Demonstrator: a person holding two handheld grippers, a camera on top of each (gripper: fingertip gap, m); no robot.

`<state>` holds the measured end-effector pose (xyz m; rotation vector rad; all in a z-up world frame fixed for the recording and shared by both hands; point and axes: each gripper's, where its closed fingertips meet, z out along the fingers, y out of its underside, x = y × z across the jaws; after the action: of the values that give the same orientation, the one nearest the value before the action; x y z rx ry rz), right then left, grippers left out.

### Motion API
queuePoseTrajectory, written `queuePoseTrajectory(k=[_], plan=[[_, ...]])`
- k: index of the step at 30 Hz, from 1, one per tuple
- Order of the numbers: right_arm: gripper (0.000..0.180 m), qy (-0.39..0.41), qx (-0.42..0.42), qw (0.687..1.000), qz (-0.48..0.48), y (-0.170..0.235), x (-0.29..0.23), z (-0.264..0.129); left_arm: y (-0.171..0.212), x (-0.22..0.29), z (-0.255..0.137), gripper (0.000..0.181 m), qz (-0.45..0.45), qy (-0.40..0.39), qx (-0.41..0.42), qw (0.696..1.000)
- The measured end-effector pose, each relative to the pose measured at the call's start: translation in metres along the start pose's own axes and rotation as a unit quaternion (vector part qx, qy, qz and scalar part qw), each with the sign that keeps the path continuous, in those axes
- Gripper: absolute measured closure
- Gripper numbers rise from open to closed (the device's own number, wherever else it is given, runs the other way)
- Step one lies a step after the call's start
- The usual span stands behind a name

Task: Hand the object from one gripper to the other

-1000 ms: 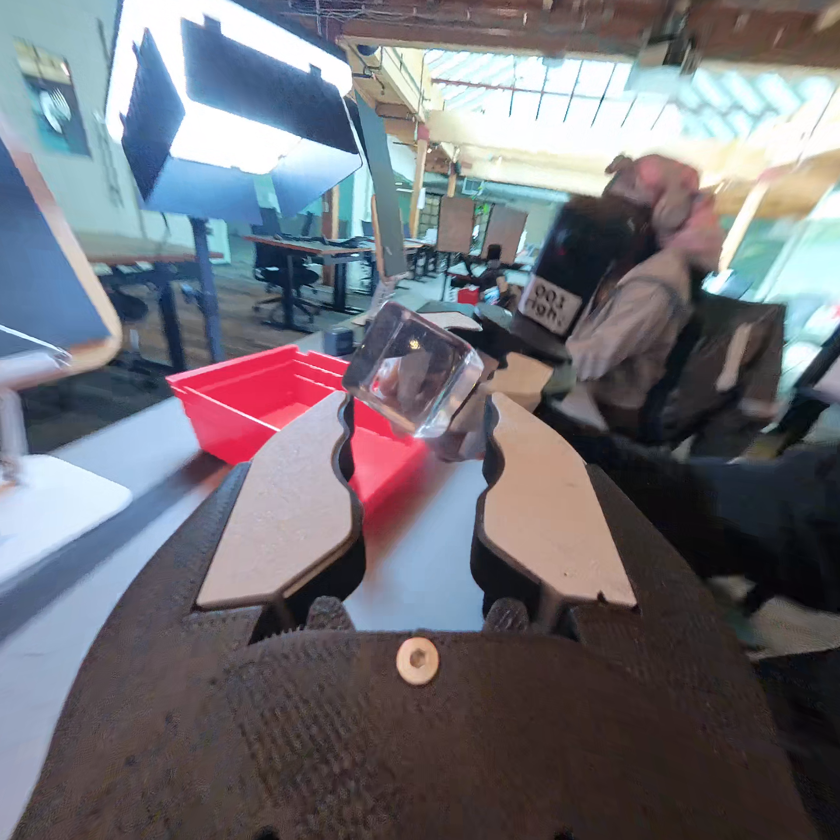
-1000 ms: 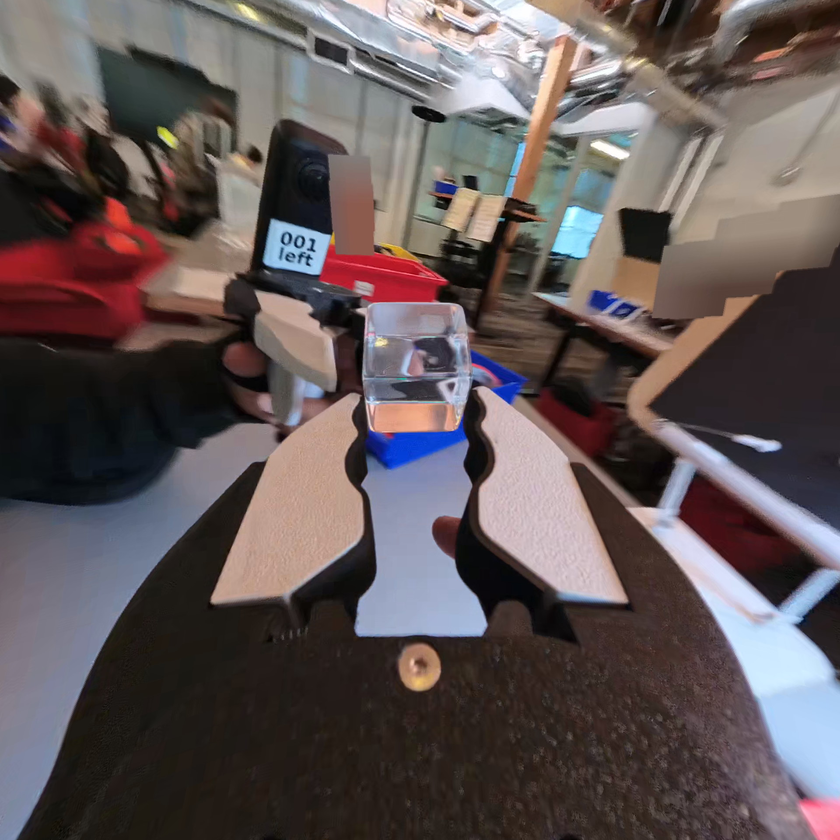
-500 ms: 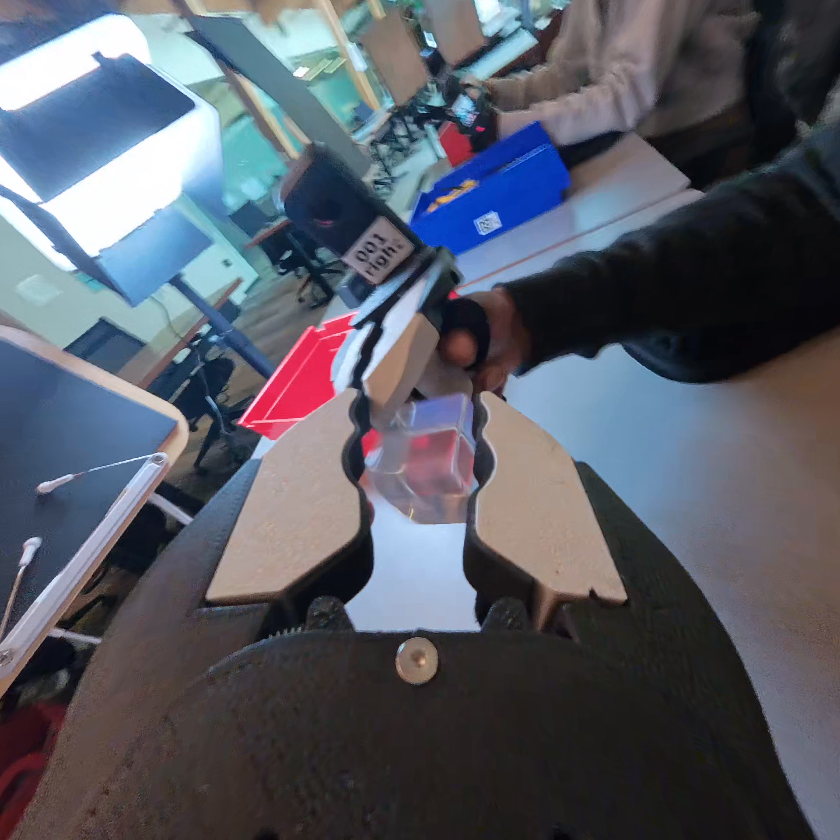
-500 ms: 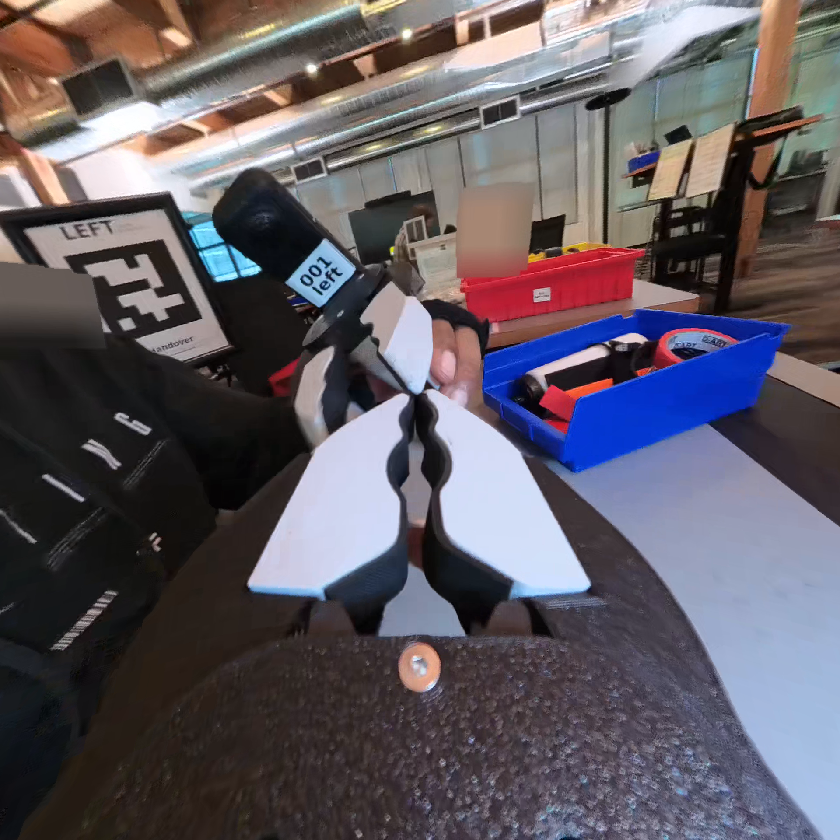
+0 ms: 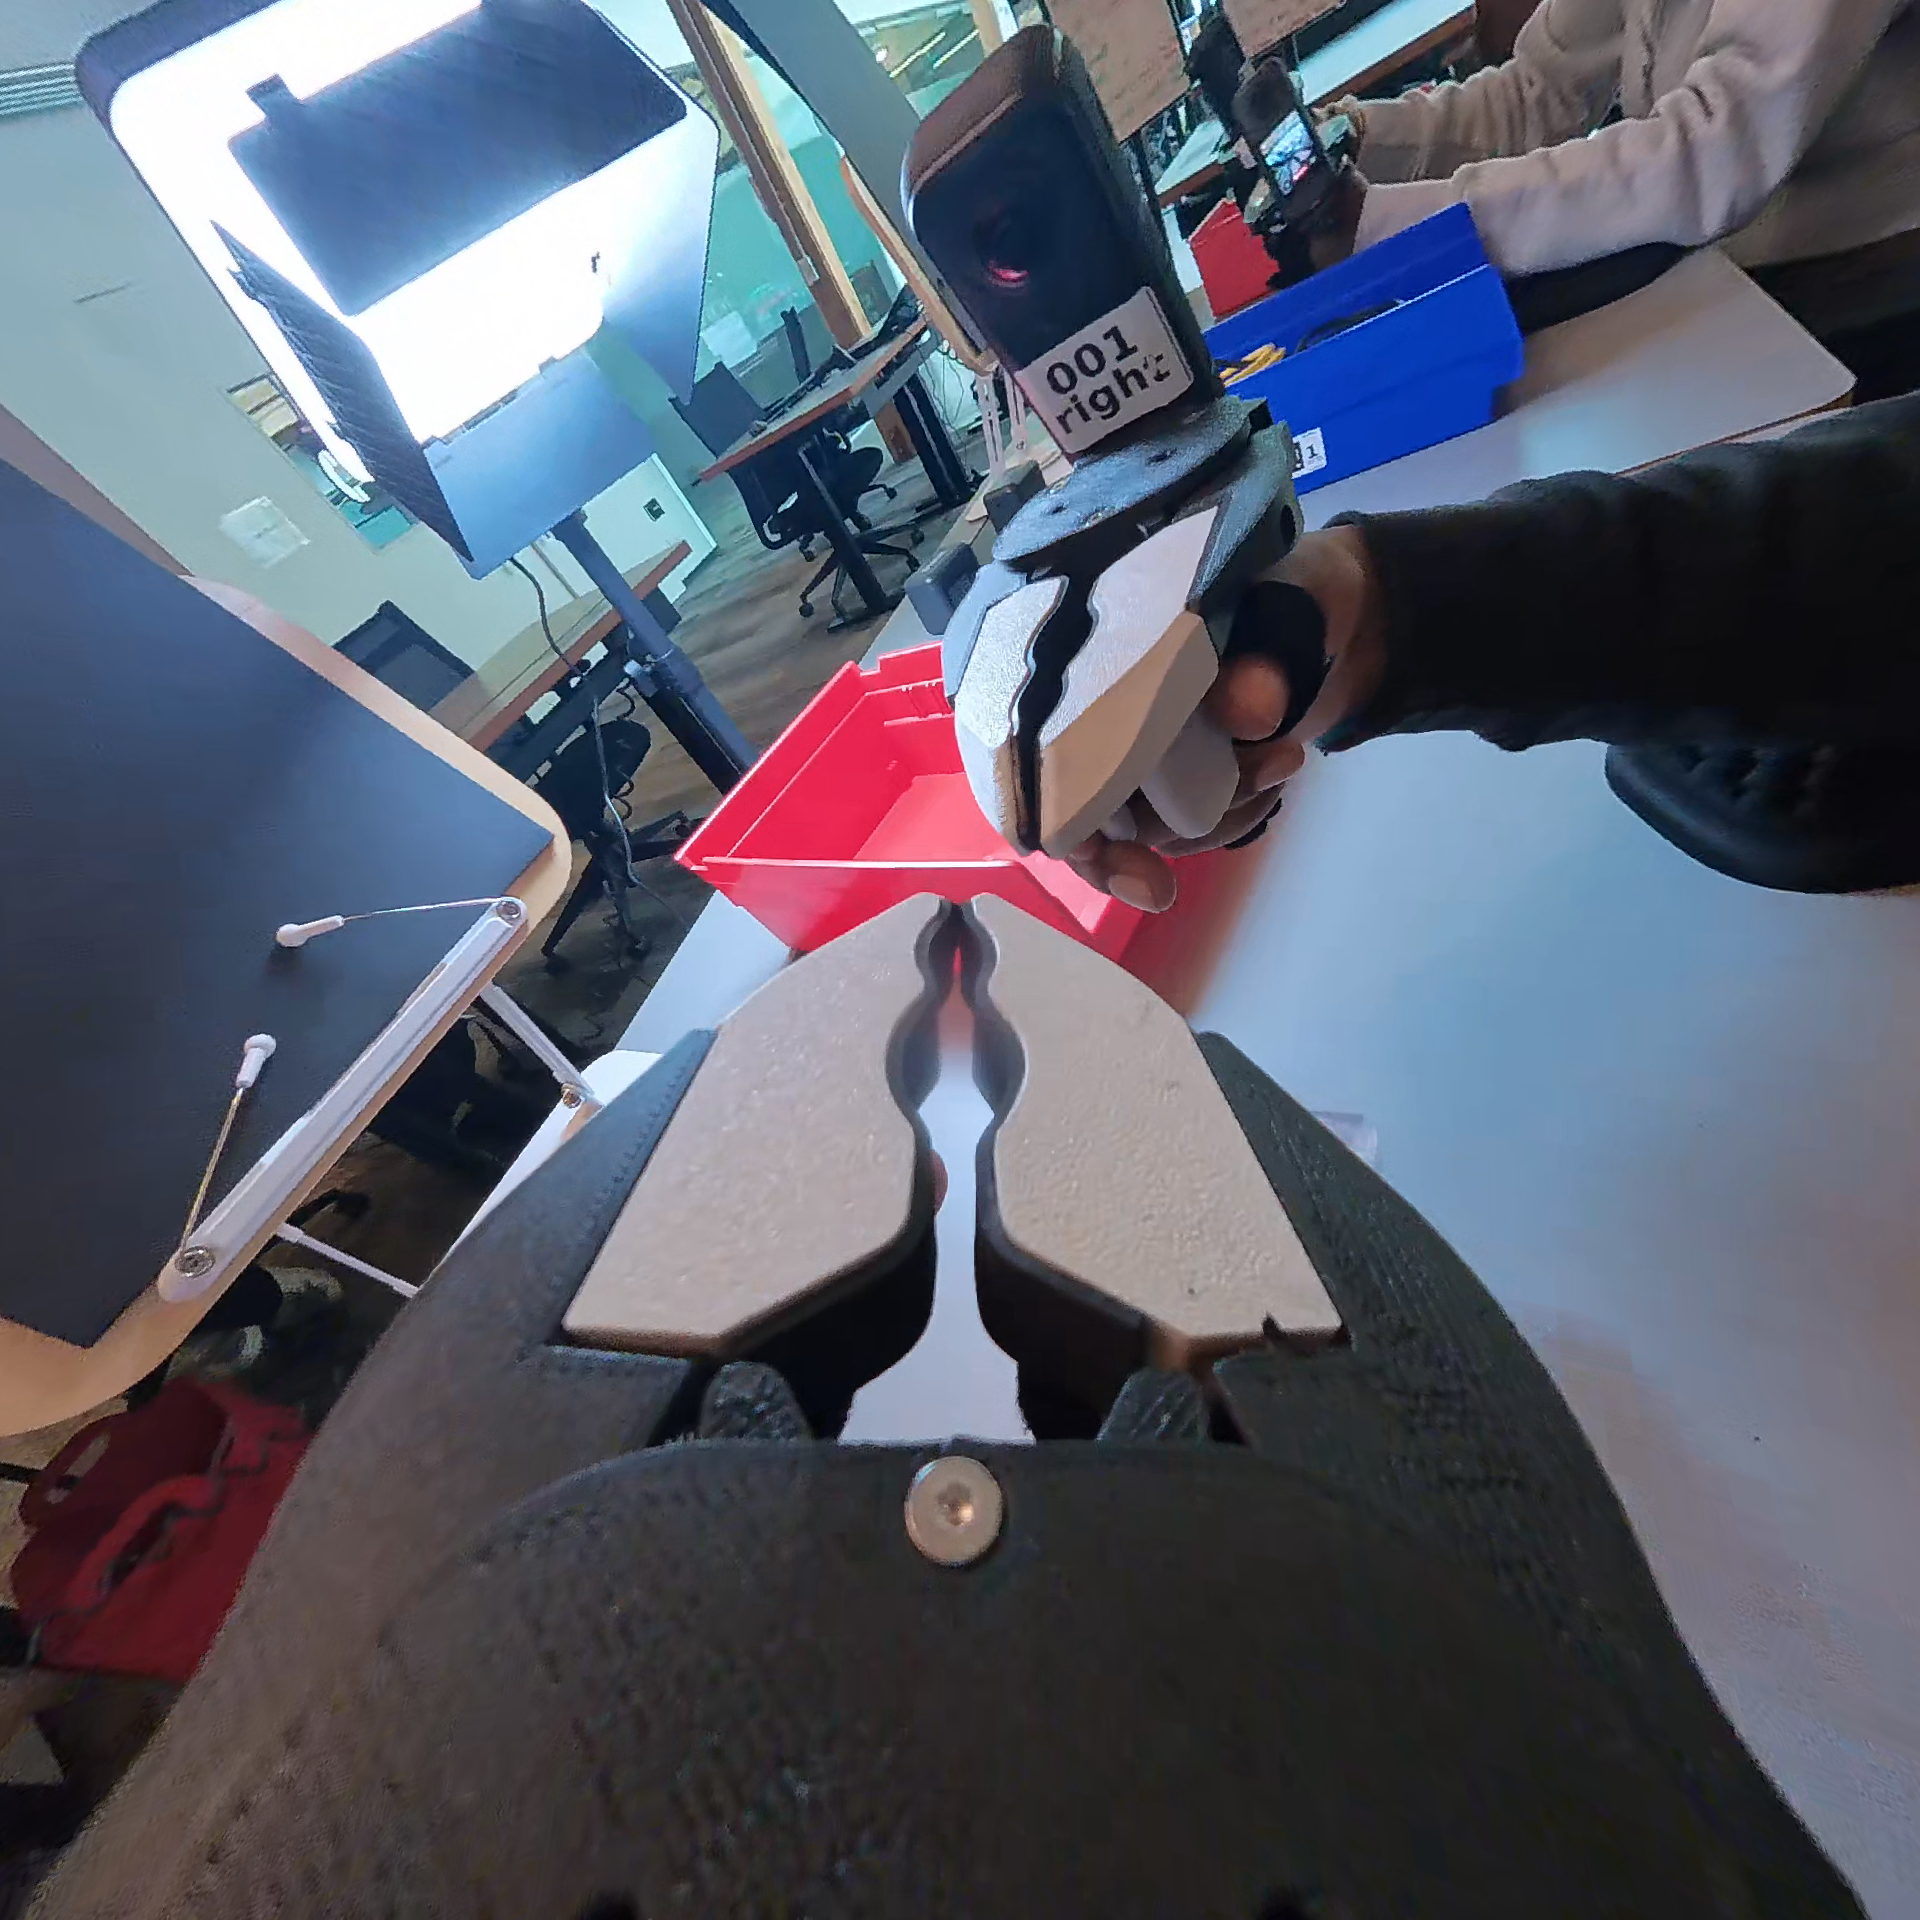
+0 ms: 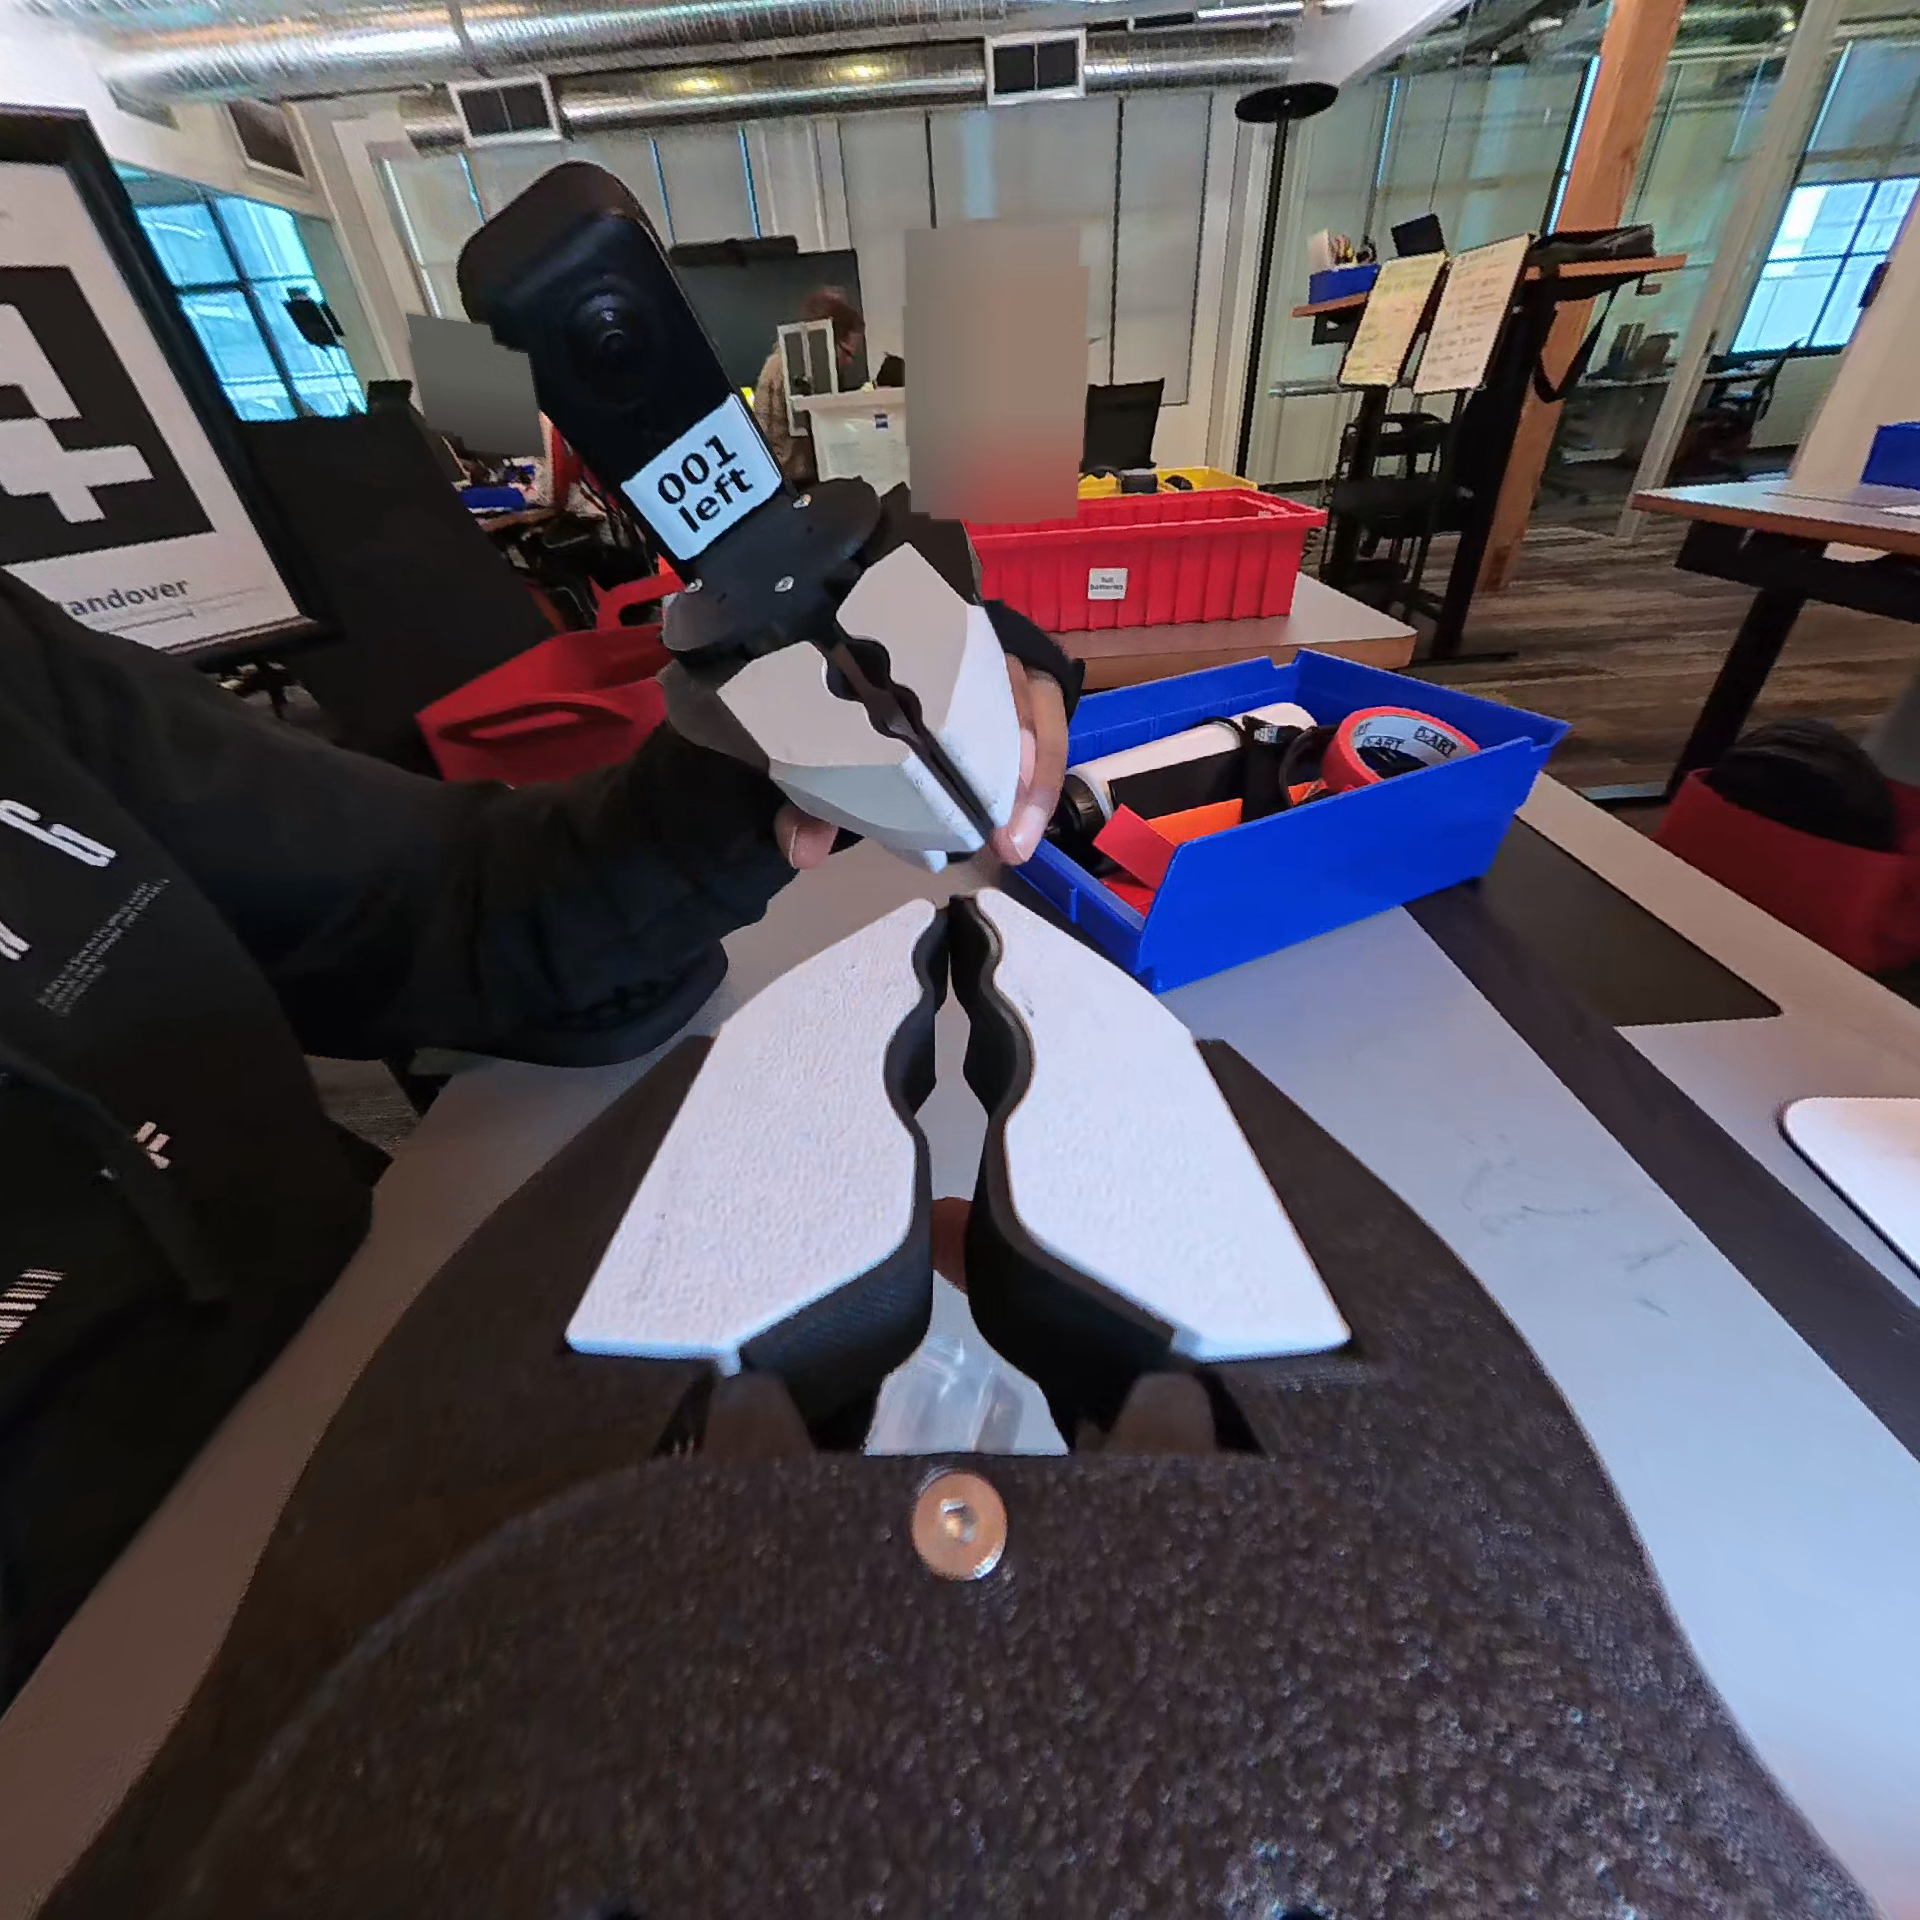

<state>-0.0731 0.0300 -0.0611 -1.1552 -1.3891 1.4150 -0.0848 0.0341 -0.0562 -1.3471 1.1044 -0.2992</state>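
Both tools clenched, empty: left tool (image 5: 954,914), right tool (image 6: 961,906). Cube (image 6: 951,1397) looks to lie on bench (image 6: 1455,1195) at 6 o'clock under right tool. Risk: clear cube, easy to mis-grab w/ fingers.

Two claws (image 5: 954,914) (image 6: 951,904), one red bin (image 5: 831,842), one blue bin (image 6: 1299,883).

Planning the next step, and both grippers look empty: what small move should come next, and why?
Probably open the right gripper and tip it down: it and the left gripper are shut on nothing, and a clear object, seemingly on the table, shows through the gap behind the right fingers.
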Motion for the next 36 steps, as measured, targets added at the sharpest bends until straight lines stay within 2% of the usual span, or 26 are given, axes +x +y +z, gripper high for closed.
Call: queuePoseTrajectory(k=[7, 17, 22, 25, 29, 34, 36], plan=[[0.179, 0.051, -0.058, 0.997, -0.027, 0.013, 0.015, -0.008, 0.006, -0.002, 0.001, 0.18, -0.004, -0.002, -0.01, 1.0], [0.179, 0.064, -0.102, 0.991, -0.05, 0.03, 0.019, -0.003, 0.018, -0.008, 0.004, 0.177, -0.023, -0.01, -0.028, 0.999], [0.157, 0.063, -0.15, 0.984, -0.069, 0.046, 0.017, 0.001, 0.021, -0.011, 0.003, 0.172, -0.032, -0.011, -0.033, 0.999], [0.137, 0.058, -0.229, 0.968, -0.081, 0.072, 0.013, 0.007, 0.021, -0.015, 0.001, 0.167, -0.041, -0.015, -0.033, 0.999], [0.119, 0.029, -0.35, 0.934, -0.068, 0.121, -0.001, 0.021, 0.021, -0.026, -0.006, 0.162, -0.06, -0.029, -0.026, 0.997], [0.129, -0.011, -0.466, 0.884, -0.041, 0.181, -0.023, 0.036, 0.018, -0.04, -0.018, 0.16, -0.076, -0.048, -0.015, 0.996], [0.133, 0.013, -0.508, 0.859, -0.065, 0.2, -0.016, 0.036, 0.017, -0.044, -0.022, 0.16, -0.077, -0.055, -0.011, 0.995]])
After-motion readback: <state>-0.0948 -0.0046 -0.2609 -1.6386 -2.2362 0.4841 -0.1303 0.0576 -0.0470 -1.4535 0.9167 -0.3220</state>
